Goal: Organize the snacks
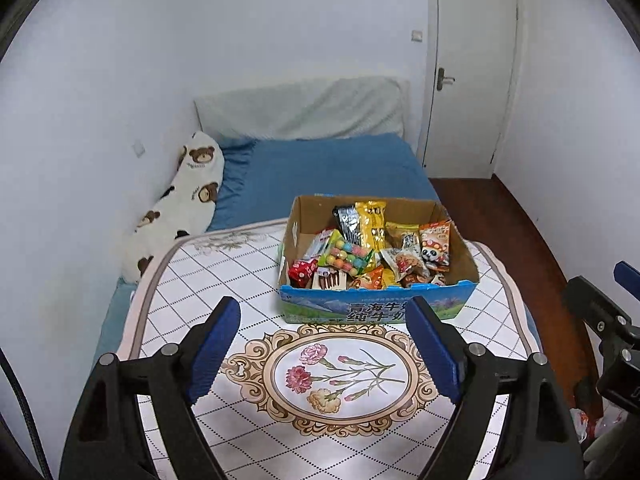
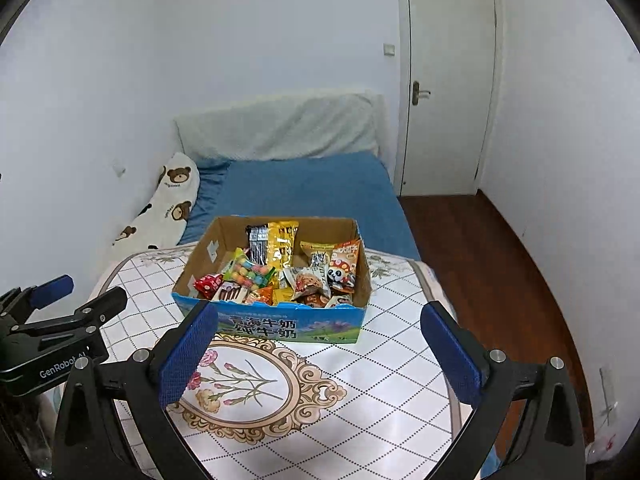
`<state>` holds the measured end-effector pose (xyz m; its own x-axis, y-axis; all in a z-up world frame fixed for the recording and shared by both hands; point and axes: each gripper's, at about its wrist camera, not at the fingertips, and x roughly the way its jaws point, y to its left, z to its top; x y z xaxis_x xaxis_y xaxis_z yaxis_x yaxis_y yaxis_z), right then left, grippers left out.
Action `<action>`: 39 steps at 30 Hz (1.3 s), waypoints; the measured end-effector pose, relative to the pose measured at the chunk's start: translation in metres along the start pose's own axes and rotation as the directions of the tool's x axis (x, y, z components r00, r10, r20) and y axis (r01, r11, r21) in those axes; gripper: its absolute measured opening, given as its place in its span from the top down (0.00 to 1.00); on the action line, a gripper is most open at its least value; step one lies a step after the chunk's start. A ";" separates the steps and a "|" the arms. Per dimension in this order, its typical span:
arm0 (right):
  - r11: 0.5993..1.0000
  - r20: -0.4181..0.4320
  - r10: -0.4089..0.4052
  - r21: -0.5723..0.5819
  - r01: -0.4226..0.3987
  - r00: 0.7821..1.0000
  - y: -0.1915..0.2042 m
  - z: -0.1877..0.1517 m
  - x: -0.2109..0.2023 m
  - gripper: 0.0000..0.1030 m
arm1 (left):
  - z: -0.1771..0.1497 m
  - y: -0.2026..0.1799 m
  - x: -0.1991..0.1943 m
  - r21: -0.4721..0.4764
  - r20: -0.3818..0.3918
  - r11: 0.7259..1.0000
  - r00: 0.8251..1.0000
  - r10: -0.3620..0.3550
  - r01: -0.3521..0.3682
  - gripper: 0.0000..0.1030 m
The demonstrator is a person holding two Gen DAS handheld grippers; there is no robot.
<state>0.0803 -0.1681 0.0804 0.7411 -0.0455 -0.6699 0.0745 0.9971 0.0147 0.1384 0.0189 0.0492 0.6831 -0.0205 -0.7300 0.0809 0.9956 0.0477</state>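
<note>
While both the left gripper [image 1: 324, 340] and right gripper [image 2: 320, 344] are held agape and empty, the snack-filled cardboard box [image 2: 360, 280] is seen on the table [image 2: 380, 380].

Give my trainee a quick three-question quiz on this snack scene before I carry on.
1. True or false: both grippers, left gripper and right gripper, are open and hold nothing.
2. Where are the snack packets: A) scattered on the tablecloth, B) inside the cardboard milk box, C) on the blue bed?
3. Fill in: the pillow by the wall has a ____ print.

Key: 1 true; 2 B; 3 bear.
</note>
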 end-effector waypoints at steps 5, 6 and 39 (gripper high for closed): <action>1.000 0.025 0.015 -0.006 -0.015 1.000 0.003 -0.004 -0.029 0.00 | -0.006 0.001 -0.027 -0.004 0.033 1.000 0.999 -0.009 0.009 0.18; 1.000 0.034 0.011 -0.012 -0.011 0.999 0.004 -0.005 -0.035 0.00 | -0.007 0.002 -0.030 -0.007 0.035 1.000 0.999 -0.011 0.012 0.18; 0.998 -0.048 -0.056 0.023 0.057 0.997 -0.006 0.004 0.063 0.00 | 0.005 -0.005 0.074 -0.026 -0.060 0.999 0.997 0.040 -0.042 0.02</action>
<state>0.1288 -0.1770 0.0410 0.7027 -0.0981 -0.7046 0.1320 0.9912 -0.0064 0.1915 0.0120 -0.0017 0.6408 0.0252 -0.7673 0.0333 0.9976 0.0606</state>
